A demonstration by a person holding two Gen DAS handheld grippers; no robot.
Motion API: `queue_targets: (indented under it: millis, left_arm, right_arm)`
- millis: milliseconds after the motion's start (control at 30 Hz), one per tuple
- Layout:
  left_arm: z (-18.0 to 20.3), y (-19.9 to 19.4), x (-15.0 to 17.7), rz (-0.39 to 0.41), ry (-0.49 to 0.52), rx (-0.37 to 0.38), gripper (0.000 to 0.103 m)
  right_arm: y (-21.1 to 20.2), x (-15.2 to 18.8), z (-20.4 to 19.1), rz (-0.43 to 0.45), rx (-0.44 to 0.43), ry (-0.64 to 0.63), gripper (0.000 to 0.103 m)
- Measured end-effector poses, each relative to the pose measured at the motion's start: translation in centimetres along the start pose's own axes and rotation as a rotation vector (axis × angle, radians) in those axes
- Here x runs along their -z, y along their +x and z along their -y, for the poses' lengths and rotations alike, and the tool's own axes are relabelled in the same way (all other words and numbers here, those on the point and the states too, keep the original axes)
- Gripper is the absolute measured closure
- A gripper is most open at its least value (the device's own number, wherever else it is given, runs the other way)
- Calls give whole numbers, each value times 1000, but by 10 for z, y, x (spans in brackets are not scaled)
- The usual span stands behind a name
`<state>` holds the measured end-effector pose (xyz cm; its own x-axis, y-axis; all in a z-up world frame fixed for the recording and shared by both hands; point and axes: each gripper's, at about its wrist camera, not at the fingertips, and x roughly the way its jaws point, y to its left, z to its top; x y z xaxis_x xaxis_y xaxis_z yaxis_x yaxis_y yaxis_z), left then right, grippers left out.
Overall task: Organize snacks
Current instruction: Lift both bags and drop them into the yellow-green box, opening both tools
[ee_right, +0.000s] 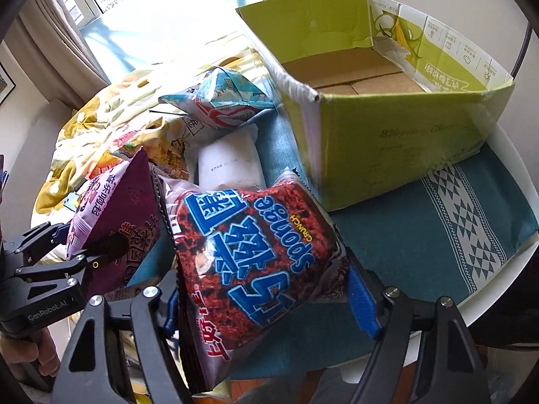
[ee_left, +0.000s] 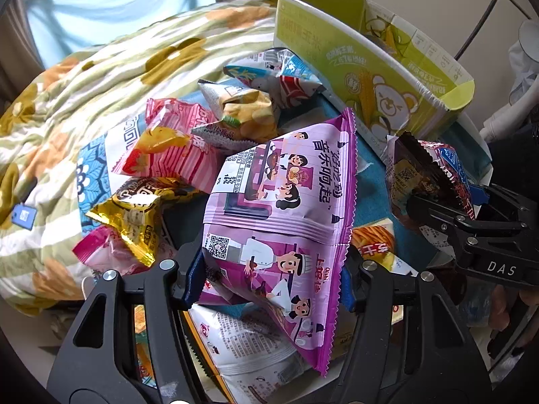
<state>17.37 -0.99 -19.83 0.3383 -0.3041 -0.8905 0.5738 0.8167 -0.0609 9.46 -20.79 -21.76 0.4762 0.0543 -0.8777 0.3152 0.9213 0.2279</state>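
Snacks lie heaped on the teal cloth (ee_right: 404, 245) beside the green box (ee_right: 387, 134).
Left gripper (ee_left: 269, 279) pinches a purple bag (ee_left: 279, 208); right gripper (ee_right: 266, 299) pinches a red bag (ee_right: 256, 252).

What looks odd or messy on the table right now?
The snack bags lie in a jumbled heap, some spilling onto the bedding, while the green box beside them sits empty. Nothing looks torn or spilled open.
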Motion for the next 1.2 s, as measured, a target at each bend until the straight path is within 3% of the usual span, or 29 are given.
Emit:
queue_targets:
  millis: [333,667,933,1200]
  left_arm:
    - [-8,-78,-16,121,-70,5,46]
    - [10,-119,-67,237,-87,-43,46]
    - [54,-101,-137,279,-120,-76,46]
    - [107,-35,-230,257,-186,-56,45]
  right_arm:
    - [-58,-14,-38,79,-5,-69,29]
    - [-119,-57,-42,181,-15,-121,29]
    - [-132,-116,-6,225,-34,-158,29]
    - [-116,-190,52,232,-90,-188,29]
